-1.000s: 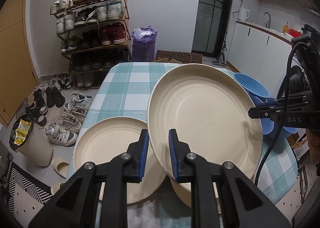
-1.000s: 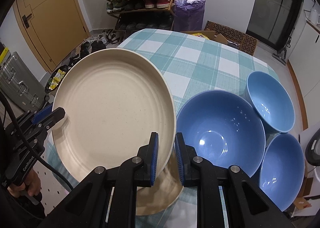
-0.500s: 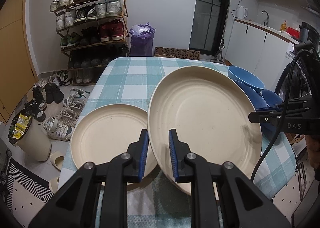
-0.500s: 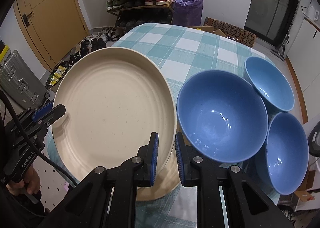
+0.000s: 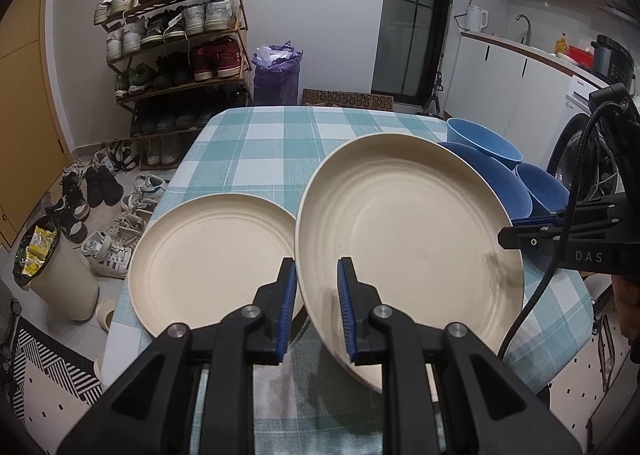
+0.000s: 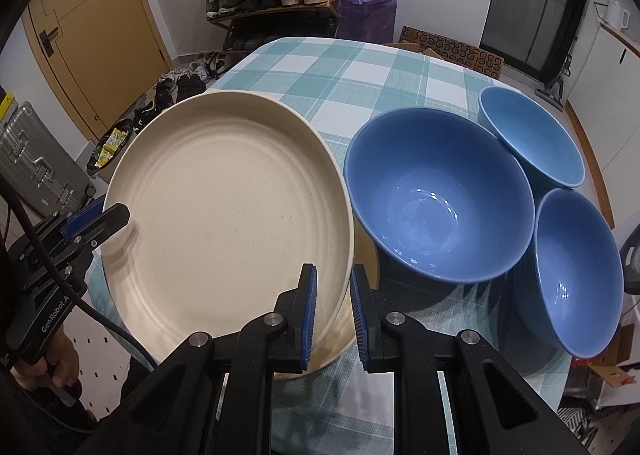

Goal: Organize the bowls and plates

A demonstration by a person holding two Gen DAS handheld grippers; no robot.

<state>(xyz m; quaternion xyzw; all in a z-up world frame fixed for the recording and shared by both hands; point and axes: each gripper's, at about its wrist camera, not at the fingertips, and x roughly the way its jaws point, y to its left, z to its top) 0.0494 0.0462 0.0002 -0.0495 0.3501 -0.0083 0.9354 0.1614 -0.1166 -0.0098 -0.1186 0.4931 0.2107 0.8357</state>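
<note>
The large round cream plastic plate (image 5: 408,239) is held tilted above the teal-and-white checked tablecloth (image 5: 260,147), gripped at opposite rims. The left gripper (image 5: 317,305) pinches its near-left edge between narrow blue-padded fingers (image 5: 347,309); the right gripper (image 6: 333,309) clamps the opposite edge likewise. Just left of the left fingers lies a smaller cream plate (image 5: 212,255), flat. Right of the right fingers sit three blue ceramic bowls (image 6: 438,195), clustered close together.
</note>
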